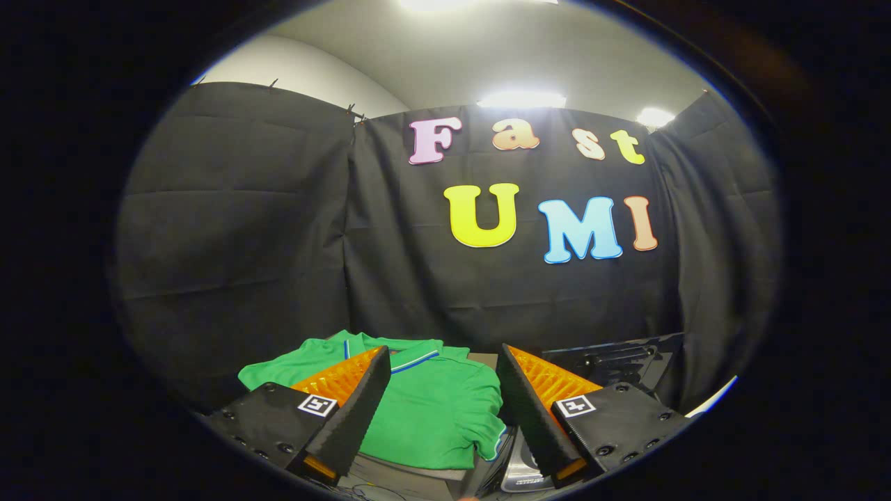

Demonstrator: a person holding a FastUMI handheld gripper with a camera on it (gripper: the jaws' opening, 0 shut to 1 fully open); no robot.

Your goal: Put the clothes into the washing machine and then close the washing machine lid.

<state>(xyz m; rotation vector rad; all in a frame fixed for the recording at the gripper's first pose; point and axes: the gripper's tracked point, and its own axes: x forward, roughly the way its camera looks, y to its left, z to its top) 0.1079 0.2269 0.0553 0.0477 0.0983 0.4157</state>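
Observation:
A green polo shirt (431, 410) with a blue-and-white trimmed collar lies folded on a flat surface, just ahead of and between my fingers. My gripper (442, 355) is open, its two fingers spread wide above the shirt with nothing held. The left finger (348, 410) overlaps the shirt's left side. To the right, beyond the right finger (536, 410), a dark raised panel (616, 358) shows, apparently the washing machine's open lid. A pale curved part (518, 463) of the machine sits low between the fingers.
The booth's black cloth wall (278, 243) stands close behind the shirt and wraps around both sides. Ceiling lights (522, 99) shine above. A white edge (713, 396) shows at the far right.

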